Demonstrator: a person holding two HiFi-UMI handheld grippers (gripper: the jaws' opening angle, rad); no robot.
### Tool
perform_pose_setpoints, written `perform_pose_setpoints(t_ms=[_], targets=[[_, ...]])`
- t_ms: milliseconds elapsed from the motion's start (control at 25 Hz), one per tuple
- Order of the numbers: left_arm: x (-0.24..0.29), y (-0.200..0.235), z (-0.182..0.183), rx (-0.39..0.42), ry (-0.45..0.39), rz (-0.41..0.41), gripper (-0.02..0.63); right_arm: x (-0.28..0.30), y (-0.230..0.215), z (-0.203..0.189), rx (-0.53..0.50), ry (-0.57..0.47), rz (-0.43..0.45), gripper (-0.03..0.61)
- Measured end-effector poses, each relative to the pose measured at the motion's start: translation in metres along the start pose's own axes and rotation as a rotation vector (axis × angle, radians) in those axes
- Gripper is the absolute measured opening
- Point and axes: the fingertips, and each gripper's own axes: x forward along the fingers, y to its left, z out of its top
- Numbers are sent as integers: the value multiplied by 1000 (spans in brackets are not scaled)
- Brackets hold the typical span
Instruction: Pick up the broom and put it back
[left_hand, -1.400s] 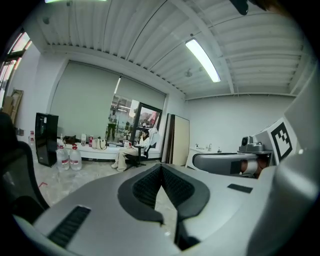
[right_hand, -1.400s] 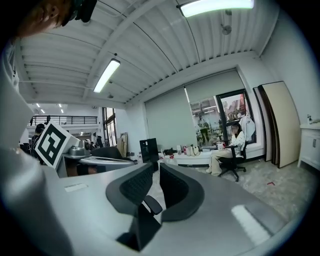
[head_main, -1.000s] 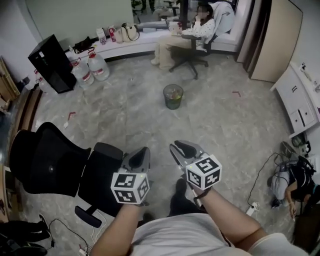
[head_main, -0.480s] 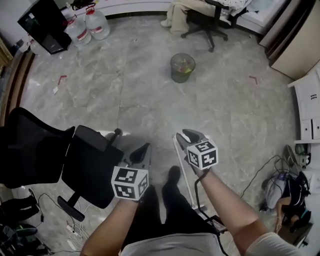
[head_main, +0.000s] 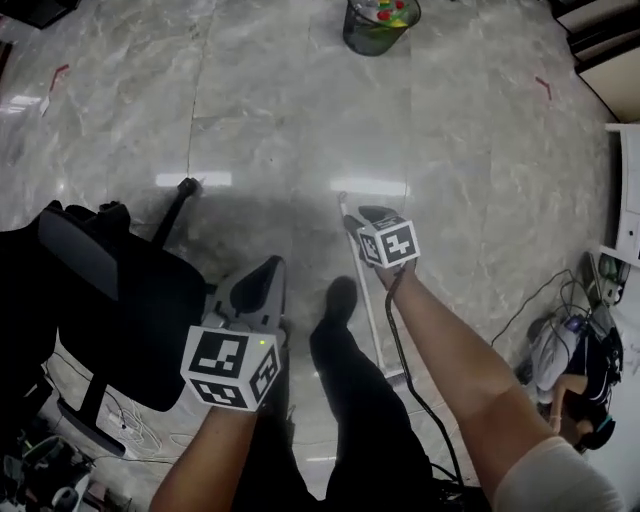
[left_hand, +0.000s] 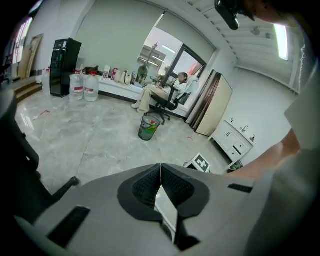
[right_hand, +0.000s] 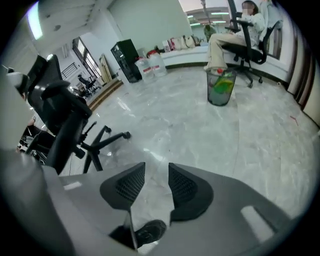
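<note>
Lowering the right claw (head_main: 359, 218), freshly spread wide and empty, astride the broom handle (head_main: 371, 315) before squeezing, keeping the closed left claw (head_main: 268, 274) clear.

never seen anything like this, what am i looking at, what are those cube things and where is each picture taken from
There is no robot: a person holds a two-jaw tool in each hand, and the marker cubes are part of those tools. One picture comes from a camera on the person's head, looking steeply down. The other two come from cameras riding on each tool, looking along its jaws. On the marble floor stand a black office chair and a bin, and a thin pale rod, probably the broom's handle, lies beside the person's shoe. The left tool is shut and empty. The right tool has just been opening its jaws; nothing is gripped between them.
</note>
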Motion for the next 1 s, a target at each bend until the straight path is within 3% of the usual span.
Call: perform_pose_setpoints(t_ms=[240, 480, 680, 760, 1000], targets=[[93, 66, -73, -20, 26, -2, 8, 168, -70, -75, 9, 124, -28, 147], [156, 108, -130, -36, 75, -2, 8, 273, -124, -121, -15, 190, -87, 147], [174, 128, -158, -33, 103, -8, 8, 320, -158, -148, -35, 250, -188, 150], [177, 132, -166, -33, 123, -21, 8, 324, -165, -151, -31, 235, -237, 120], [175, 125, -162, -42, 126, -36, 8, 309, -158, -145, 13, 190, -213, 95]])
